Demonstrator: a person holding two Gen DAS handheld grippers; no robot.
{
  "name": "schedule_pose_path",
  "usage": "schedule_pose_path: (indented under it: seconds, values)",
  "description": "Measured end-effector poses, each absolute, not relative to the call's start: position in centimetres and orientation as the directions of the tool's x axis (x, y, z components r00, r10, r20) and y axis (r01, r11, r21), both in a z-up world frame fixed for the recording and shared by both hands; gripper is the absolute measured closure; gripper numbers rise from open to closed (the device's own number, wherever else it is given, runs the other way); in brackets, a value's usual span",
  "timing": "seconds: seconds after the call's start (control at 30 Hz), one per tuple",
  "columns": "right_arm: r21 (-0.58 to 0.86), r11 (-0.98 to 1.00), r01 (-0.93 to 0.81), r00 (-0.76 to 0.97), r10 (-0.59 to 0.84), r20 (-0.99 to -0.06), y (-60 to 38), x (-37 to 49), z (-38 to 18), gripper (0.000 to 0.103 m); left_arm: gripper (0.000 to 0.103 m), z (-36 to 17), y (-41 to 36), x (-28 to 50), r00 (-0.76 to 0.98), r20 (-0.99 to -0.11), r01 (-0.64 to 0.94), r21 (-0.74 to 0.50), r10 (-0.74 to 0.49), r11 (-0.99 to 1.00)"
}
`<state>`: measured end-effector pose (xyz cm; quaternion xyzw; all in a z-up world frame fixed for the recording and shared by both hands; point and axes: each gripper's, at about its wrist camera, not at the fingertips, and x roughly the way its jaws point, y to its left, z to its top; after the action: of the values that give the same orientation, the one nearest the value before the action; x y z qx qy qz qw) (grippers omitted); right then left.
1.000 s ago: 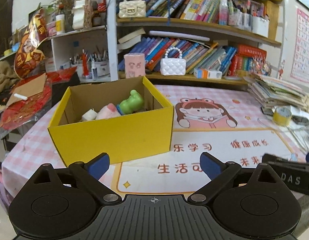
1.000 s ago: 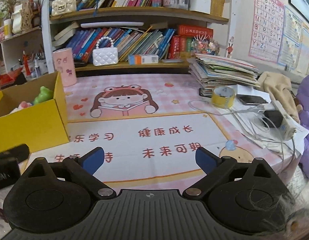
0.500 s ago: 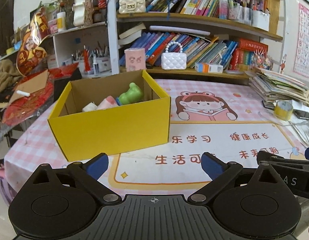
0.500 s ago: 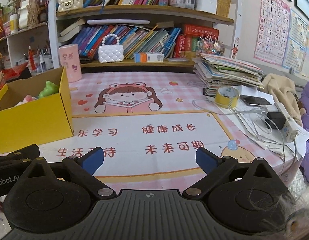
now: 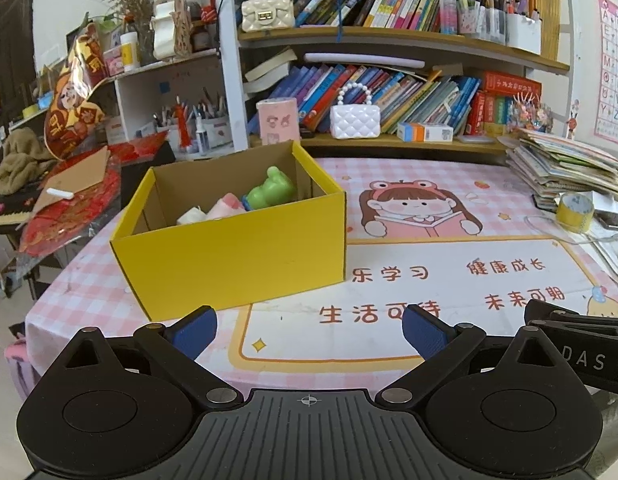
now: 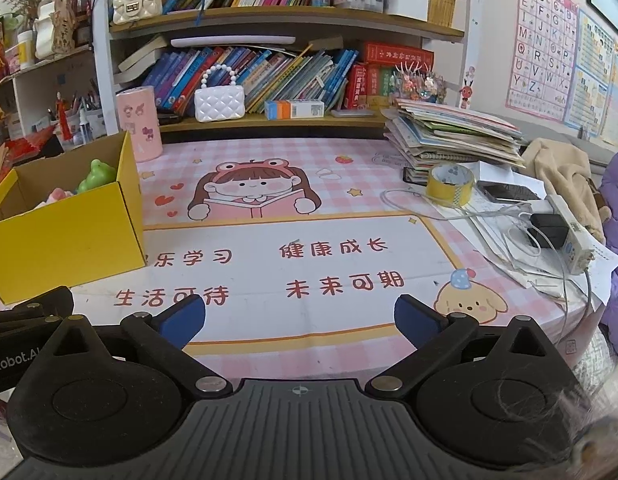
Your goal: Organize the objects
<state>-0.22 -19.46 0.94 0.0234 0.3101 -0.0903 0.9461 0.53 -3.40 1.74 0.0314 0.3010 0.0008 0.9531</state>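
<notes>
A yellow cardboard box (image 5: 233, 248) stands on the pink checked tablecloth, left of the printed mat; it also shows in the right wrist view (image 6: 65, 236). Inside it lie a green frog toy (image 5: 271, 192), a pink toy (image 5: 227, 206) and a white one (image 5: 191, 216). My left gripper (image 5: 309, 330) is open and empty, near the table's front edge, short of the box. My right gripper (image 6: 301, 320) is open and empty over the front of the mat, right of the box.
A yellow tape roll (image 6: 449, 184), a phone (image 6: 509, 192), a power strip with cables (image 6: 565, 232) and a stack of books (image 6: 453, 132) lie at the right. A pink cup (image 6: 139, 122) and a white handbag (image 6: 219, 102) stand by the bookshelf at the back.
Both grippers have drawn back and risen a little from the table, so the box and mat look farther away. Both stay open and empty.
</notes>
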Motion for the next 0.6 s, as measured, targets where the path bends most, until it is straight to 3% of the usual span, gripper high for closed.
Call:
schedule_pose_path:
  seconds: [0.6]
  values:
    - [-0.008,0.982,0.187,0.792,-0.156,-0.59,-19.56,-1.01,1.34,0.001,0.002,1.99,-3.83,-0.21,0.82,-0.571,0.003,0.078,0.042,0.997]
